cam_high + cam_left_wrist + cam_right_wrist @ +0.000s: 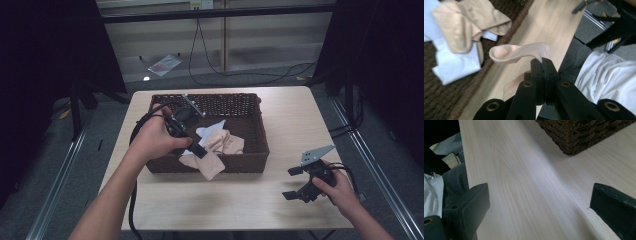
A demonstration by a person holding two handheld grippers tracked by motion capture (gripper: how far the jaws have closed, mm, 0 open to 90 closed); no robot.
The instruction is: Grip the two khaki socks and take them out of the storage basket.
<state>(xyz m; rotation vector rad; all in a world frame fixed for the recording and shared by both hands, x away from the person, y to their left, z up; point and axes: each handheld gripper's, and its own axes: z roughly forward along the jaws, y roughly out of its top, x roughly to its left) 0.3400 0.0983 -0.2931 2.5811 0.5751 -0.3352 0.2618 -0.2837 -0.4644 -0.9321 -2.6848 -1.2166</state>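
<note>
While the left tool (543,65) pinches a soft beige sock (519,52), the right tool (539,202) gapes wide.

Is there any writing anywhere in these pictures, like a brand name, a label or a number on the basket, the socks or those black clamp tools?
No readable text in these pictures.
The wicker basket, the beige sock pinched by the left gripper, and the open right gripper bear no visible lettering.
A packet on the floor beyond the table may carry print, but it is too small and blurred to read.
</note>
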